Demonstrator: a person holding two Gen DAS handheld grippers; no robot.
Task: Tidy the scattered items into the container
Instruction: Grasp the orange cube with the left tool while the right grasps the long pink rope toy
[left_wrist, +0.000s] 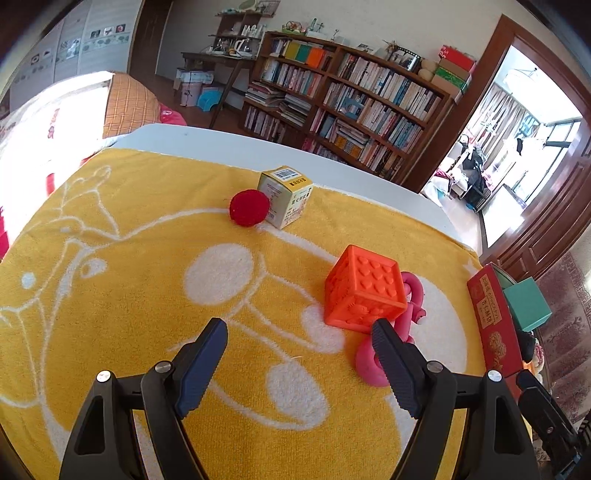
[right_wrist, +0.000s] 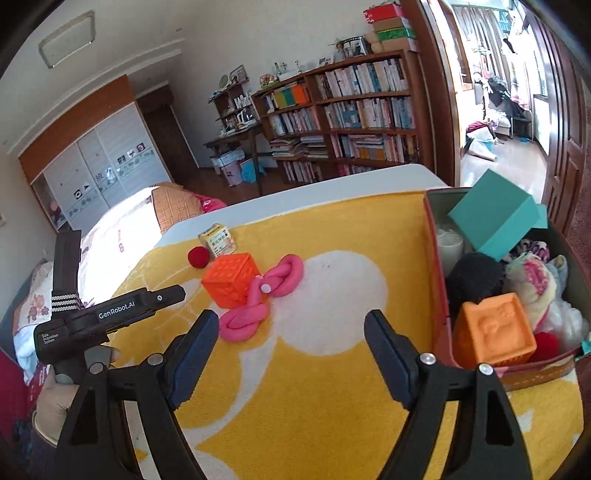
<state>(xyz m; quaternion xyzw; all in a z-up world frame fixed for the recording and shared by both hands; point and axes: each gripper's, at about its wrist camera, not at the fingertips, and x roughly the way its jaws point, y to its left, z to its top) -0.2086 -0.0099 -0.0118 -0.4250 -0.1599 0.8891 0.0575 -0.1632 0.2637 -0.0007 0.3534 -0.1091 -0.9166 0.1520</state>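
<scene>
Left gripper (left_wrist: 299, 341) wide, empty, low over yellow towel (left_wrist: 129, 277). Orange cube (left_wrist: 364, 295) just ahead-right, touching pink knotted toy (left_wrist: 369, 363). Right gripper (right_wrist: 291, 332) wide, empty, farther off; red container (right_wrist: 439, 280) on its right. Left nearer.

yellow towel (left_wrist: 147, 258) with white cartoon outlines, orange studded cube (left_wrist: 364, 291), pink knot toy (right_wrist: 258, 299), red ball (left_wrist: 249, 207)

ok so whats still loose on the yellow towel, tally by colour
red: 1, the red ball
orange: 1, the orange cube
pink: 1, the pink twisted toy
yellow-and-white: 1, the small carton
total: 4 outside the container
</scene>
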